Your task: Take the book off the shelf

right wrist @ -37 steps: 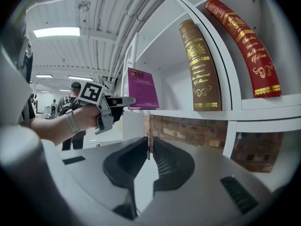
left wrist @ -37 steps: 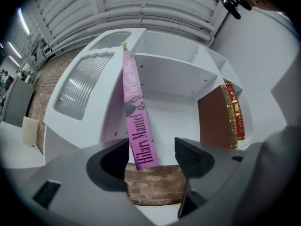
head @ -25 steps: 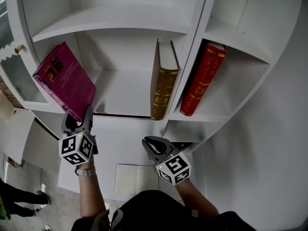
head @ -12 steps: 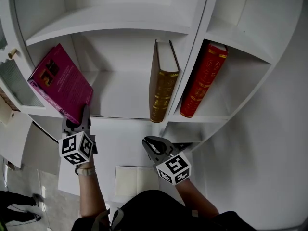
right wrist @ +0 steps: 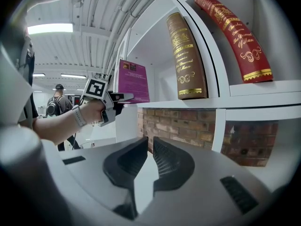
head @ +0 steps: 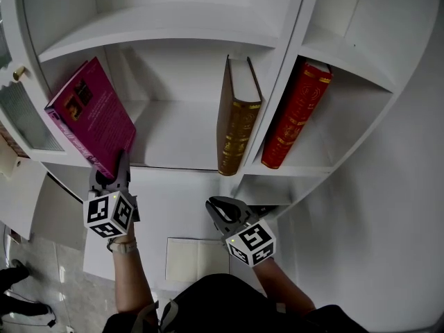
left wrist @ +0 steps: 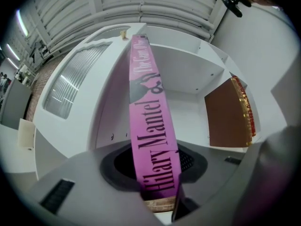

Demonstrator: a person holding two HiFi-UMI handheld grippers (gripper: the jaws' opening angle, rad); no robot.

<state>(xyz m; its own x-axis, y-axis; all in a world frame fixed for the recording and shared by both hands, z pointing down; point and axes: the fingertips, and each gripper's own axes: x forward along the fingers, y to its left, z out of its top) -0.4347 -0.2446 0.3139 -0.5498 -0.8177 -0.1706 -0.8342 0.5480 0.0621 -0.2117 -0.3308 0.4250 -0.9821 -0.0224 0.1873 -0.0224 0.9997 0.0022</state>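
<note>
A pink book leans tilted at the left of the white shelf, its lower corner out over the front edge. My left gripper is at that corner. In the left gripper view the pink spine fills the space between the jaws, which are closing with both pads against it. My right gripper hangs lower, below the shelf's front edge, with its jaws together and nothing in them. From there I see the left gripper at the book.
A brown and gold book stands upright against the shelf divider. A red book leans in the compartment to the right. A glass cabinet door stands at the left. A pale open booklet lies on the lower surface. A person stands far behind.
The left gripper's jaws have narrowed onto the pink book's lower corner. The view shifted slightly. The right gripper has stayed where it was.
</note>
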